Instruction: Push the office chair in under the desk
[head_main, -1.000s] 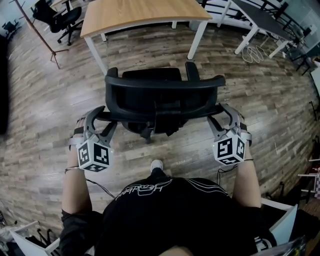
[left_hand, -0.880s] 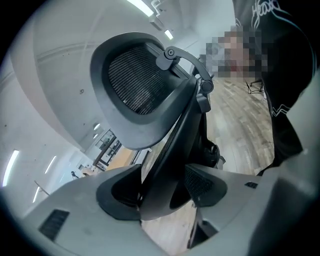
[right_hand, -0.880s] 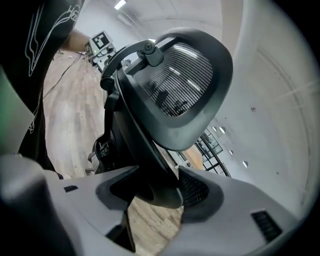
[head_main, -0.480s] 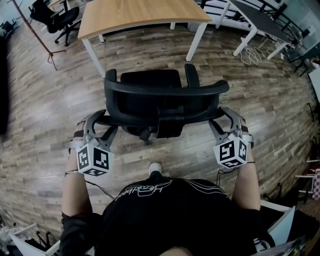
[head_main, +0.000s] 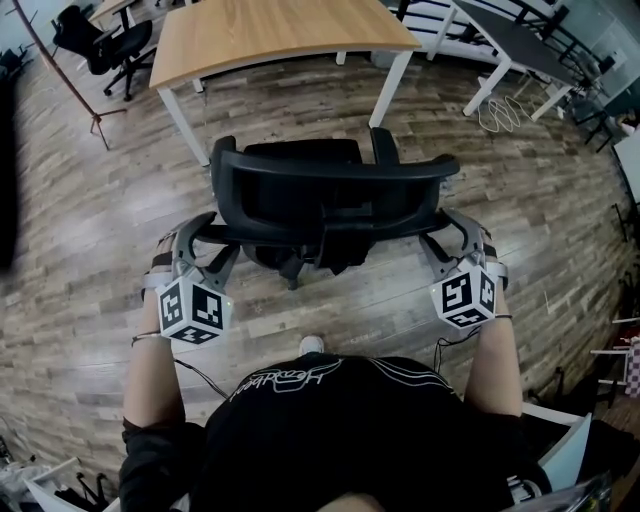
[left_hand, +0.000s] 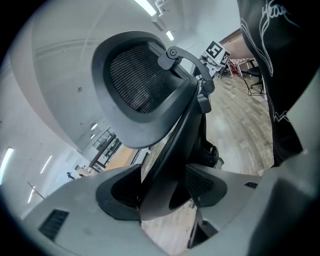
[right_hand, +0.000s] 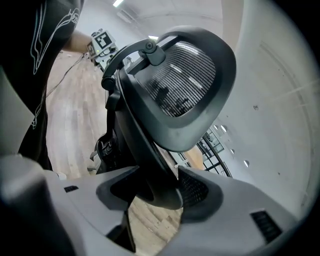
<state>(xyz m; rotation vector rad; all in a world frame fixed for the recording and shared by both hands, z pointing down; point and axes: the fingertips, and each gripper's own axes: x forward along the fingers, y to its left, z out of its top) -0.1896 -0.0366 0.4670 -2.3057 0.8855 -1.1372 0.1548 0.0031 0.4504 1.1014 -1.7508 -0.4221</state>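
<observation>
Wood-plank floor (head_main: 90, 200); wood-top bench (head_main: 280, 30), white legs, beyond office chair (head_main: 330, 190). Left gripper (head_main: 214, 238) fingers clamped on chair back's edge; right gripper (head_main: 441, 236) likewise.

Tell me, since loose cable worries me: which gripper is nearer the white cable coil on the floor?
Right. The right gripper clamps the office chair backrest's right edge, with the cable coil ahead to its right. The left gripper clamps the opposite edge, farther away.

Spare blk chair (head_main: 103, 42) far left; white cable coil (head_main: 503, 111) on wood floor (head_main: 90, 225), near dark table (head_main: 522, 40).
</observation>
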